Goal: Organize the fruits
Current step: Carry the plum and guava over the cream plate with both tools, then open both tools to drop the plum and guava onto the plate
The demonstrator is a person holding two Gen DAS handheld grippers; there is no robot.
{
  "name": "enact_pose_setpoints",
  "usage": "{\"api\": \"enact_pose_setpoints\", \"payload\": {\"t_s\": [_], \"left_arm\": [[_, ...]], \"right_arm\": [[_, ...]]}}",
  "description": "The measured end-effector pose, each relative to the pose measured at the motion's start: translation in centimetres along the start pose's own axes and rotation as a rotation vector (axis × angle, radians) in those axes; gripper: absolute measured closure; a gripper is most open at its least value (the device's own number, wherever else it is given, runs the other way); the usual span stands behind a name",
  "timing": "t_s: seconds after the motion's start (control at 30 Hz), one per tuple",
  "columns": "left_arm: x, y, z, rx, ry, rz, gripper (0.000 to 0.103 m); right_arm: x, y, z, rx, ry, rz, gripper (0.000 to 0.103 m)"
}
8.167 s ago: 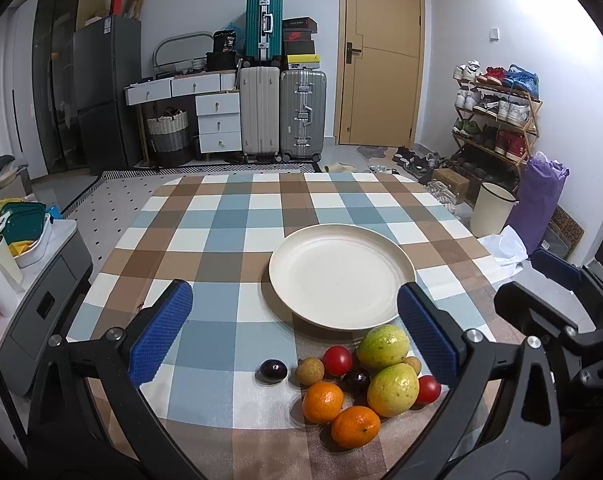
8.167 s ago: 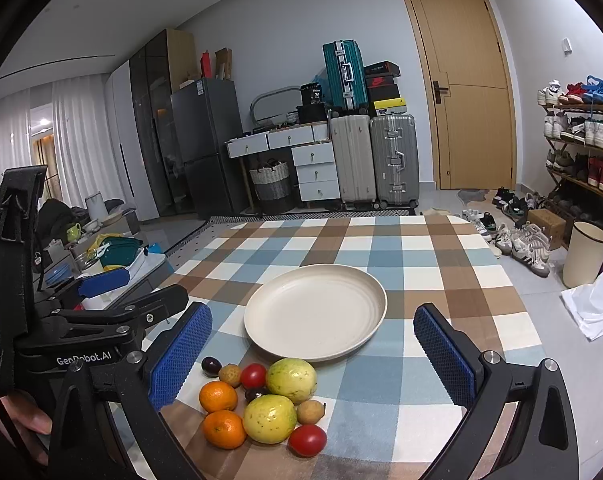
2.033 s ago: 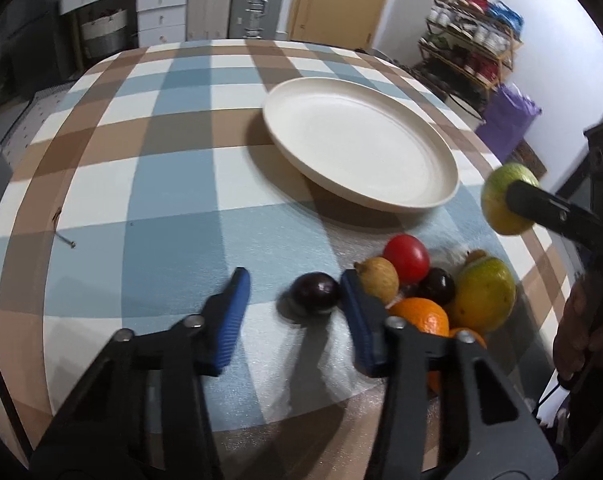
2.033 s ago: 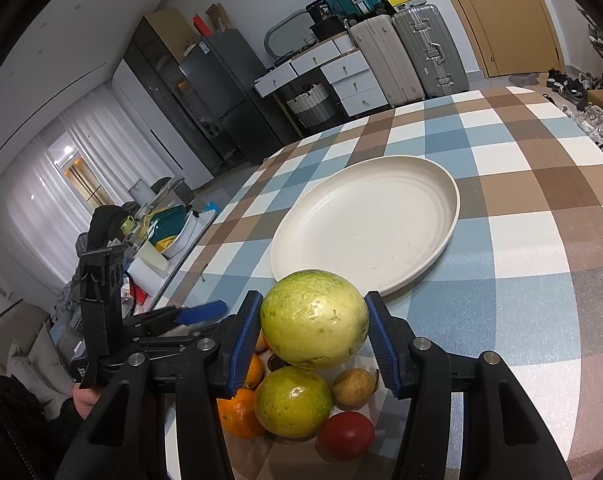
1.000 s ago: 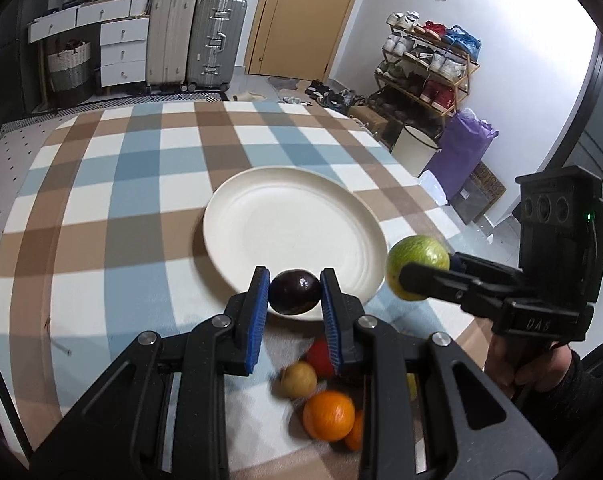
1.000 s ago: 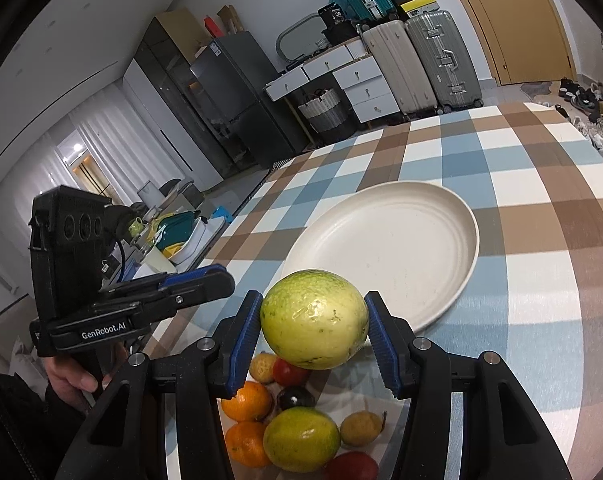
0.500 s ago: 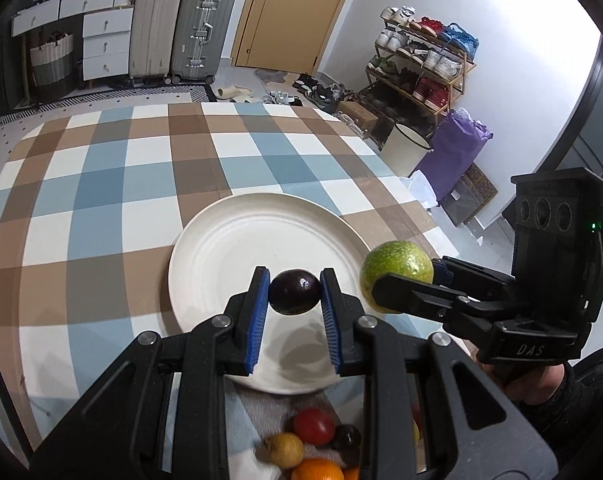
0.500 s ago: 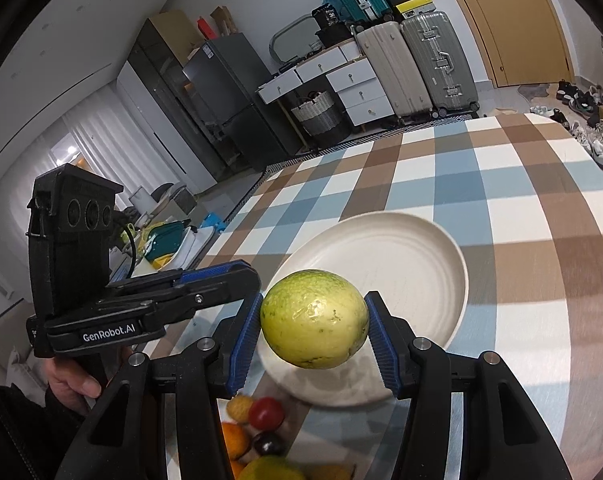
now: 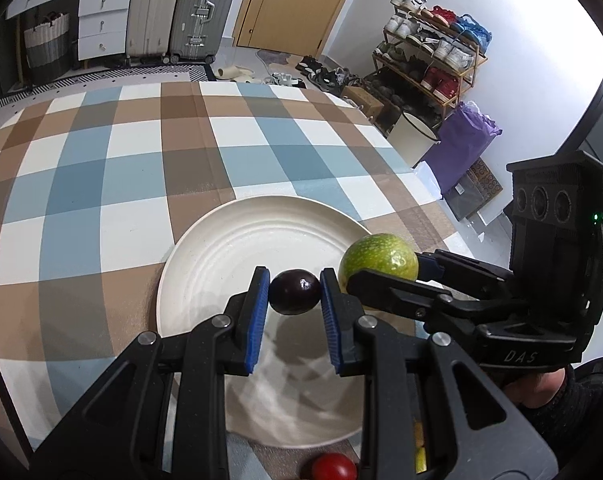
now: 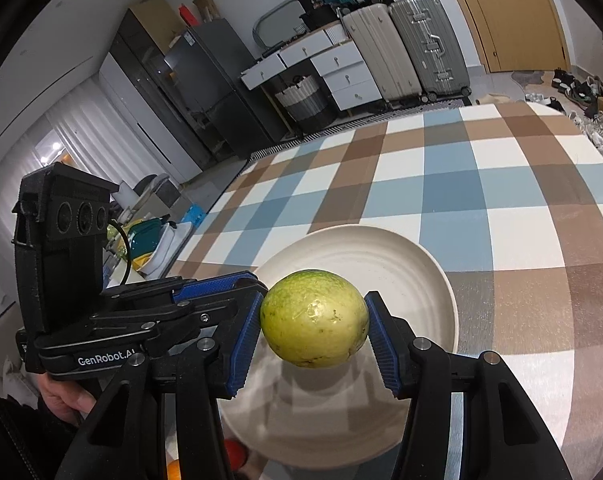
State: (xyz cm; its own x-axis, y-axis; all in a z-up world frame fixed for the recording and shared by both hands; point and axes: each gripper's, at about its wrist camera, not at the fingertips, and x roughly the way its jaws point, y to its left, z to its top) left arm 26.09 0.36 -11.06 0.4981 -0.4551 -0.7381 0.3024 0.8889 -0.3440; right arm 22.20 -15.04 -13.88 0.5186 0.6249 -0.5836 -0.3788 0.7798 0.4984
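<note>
Overhead, two grippers (image 9: 294, 298) (image 10: 314, 320) hold two fruits (image 9: 295, 291) (image 10: 314, 318).

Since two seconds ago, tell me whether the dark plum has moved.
Yes. The dark plum, clamped in the left gripper, went from the tablecloth to above the plate.

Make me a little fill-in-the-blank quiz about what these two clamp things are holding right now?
1. The left gripper is shut on a small, dark ____ fruit.
2. The right gripper holds a large yellow-____ fruit.
3. Both fruits hang above the round, cream ____.
4. The tablecloth has a ____ pattern.

Missing words: purple; green; plate; checked
</note>
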Motion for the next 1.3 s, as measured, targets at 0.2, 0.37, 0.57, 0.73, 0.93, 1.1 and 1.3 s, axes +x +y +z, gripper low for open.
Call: {"api": "enact_pose_setpoints", "payload": {"t_s": [0.2,0.37,0.57,0.73,0.93,1.1,1.3], "left_arm": [[1.7,0.5,0.2,-0.005,0.028,-0.003,0.08],[2.7,0.6,0.2,-0.009,0.04,-0.005,0.08],[2.7,1.0,0.1,-0.031,0.029,-0.03,0.08],[1.6,0.8,0.1,-0.036,0.013,-0.025,0.077],[-1.0,-0.1,-0.4,-0.031,-0.031,-0.004,0.064],[-3.4,-0.7,-1.5,-0.029,-0.064,0.018,0.06],[-6.4,-1.4,-3.4,-0.032,-0.105,0.045,0.05]], "right_arm": [[1.2,-1.1,0.2,0.024,0.018,0.0,0.05],[1.8,-1.8,-0.1,0.047,0.036,-0.003,0.05],[1.7,-2.1,-0.2,0.055,0.036,-0.006,0.05],[-0.1,-1.3,0.1,0.027,-0.022,-0.006,0.048],[-2.2,-0.5,-0.1,0.025,-0.061,-0.02,0.048],[-4.1,0.4,-0.6,0.012,-0.094,-0.03,0.047],[-6.2,1.9,-1.6,-0.01,-0.129,-0.042,0.041]]}}
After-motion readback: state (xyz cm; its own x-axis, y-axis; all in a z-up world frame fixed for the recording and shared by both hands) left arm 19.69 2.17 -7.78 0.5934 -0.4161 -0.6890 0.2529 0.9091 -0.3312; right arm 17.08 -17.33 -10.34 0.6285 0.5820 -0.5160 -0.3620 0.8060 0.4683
